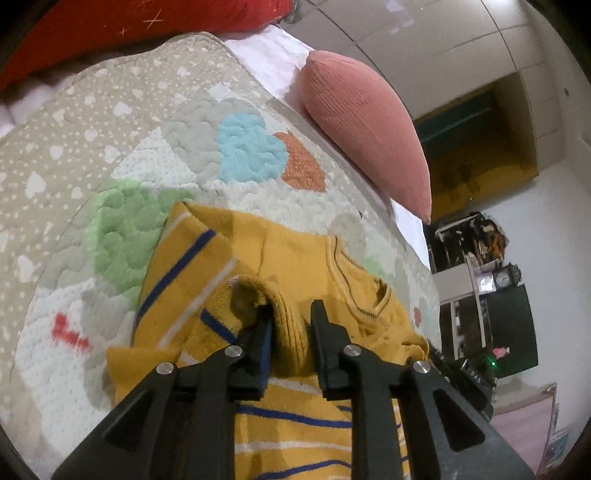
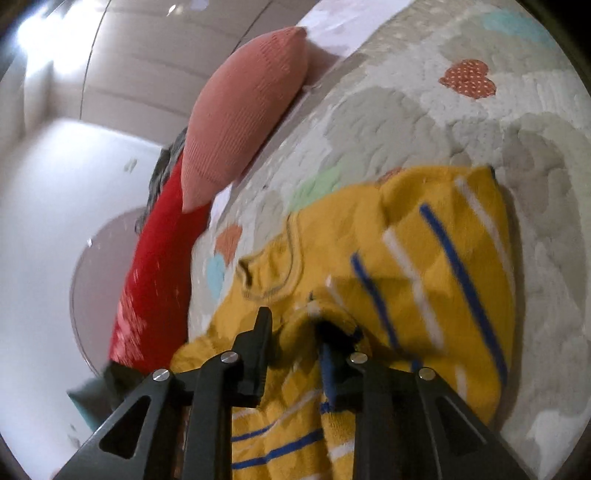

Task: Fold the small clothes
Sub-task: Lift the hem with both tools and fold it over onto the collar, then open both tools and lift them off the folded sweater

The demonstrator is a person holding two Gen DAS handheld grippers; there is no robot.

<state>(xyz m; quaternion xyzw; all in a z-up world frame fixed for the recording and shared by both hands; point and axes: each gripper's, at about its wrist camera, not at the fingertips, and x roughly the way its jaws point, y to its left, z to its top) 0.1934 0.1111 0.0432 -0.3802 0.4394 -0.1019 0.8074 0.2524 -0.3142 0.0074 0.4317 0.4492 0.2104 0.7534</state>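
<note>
Bed w/ quilt (image 1: 122,122) carries everything; pink pillow (image 1: 364,129) and red pillow (image 1: 140,18) sit along its far edge. Yellow striped sweater (image 1: 295,254) lies crumpled near the quilt's near edge, collar up, sleeves bunched toward both wrist cams. Left hand-held gripper (image 1: 290,325) has jaws part-spread w/ a sleeve cuff (image 1: 258,291) between them, looks pinched only loosely. Right hand-held gripper (image 2: 295,332) also part-spread around a fabric fold, right finger buried in cloth; grip unclear, view blurred. Judgement: firm up both pinches, lift evenly, pull sleeves inward over the chest, keep edges aligned, lay flat before letting go.
</note>
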